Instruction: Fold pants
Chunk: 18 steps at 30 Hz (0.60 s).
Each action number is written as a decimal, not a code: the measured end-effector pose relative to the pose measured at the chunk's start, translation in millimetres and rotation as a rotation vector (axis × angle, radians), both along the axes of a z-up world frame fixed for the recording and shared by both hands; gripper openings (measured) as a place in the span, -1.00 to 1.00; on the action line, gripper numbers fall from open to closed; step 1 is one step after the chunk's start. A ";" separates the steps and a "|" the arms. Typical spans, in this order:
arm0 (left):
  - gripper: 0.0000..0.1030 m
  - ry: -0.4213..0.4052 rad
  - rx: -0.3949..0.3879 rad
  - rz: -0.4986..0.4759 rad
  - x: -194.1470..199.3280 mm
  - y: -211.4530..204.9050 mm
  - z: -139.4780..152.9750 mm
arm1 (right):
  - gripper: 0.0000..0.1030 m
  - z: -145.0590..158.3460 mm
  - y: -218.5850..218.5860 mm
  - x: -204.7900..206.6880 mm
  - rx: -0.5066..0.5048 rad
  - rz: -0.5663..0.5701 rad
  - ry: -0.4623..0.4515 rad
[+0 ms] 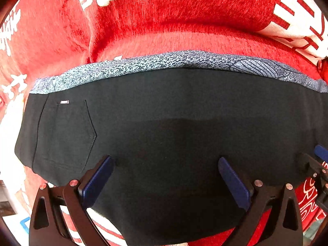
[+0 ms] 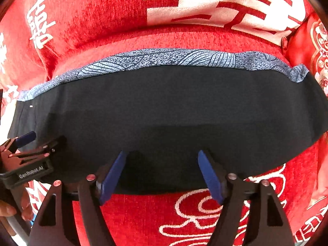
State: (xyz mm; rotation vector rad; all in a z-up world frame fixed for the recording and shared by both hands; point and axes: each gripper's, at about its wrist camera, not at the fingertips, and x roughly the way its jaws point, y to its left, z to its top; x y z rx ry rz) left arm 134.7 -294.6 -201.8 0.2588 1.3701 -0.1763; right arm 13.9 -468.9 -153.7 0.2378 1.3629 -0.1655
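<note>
The black pants (image 1: 174, 106) lie folded into a wide flat band on a red cloth; the pants (image 2: 174, 102) fill the middle of the right wrist view too. A back pocket (image 1: 65, 135) with a small white label shows at the left. Along the far edge runs a blue-grey patterned strip of fabric (image 1: 164, 61). My left gripper (image 1: 165, 160) points down over the near part of the pants, open, nothing between its blue pads. My right gripper (image 2: 163, 153) hangs over the near edge, open and empty as well. Each gripper shows at the edge of the other's view.
The red cloth (image 2: 205, 215) with white characters and line drawings covers the surface on all sides and rises in a fold behind the pants (image 1: 184, 10). A person's hand (image 2: 12, 209) holds the left gripper's handle at the lower left.
</note>
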 end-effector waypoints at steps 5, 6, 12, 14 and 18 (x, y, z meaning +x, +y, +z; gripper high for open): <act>1.00 0.009 0.002 0.012 1.5 -7.3 -0.8 | 0.49 2.0 -6.3 -6.1 0.051 0.000 -0.008; 1.00 0.007 0.007 0.011 0.2 -8.4 1.0 | 0.49 3.1 -7.8 -7.5 0.064 -0.002 -0.013; 1.00 -0.008 0.038 0.010 10.3 -6.1 -11.3 | 0.50 6.1 -14.2 -12.3 0.125 -0.024 -0.040; 1.00 -0.013 0.047 0.009 9.8 -7.9 -9.5 | 0.51 6.3 -16.3 -13.5 0.152 -0.025 -0.051; 1.00 -0.031 0.074 -0.011 7.0 -14.9 -6.2 | 0.51 6.7 -20.5 -15.6 0.194 -0.017 -0.067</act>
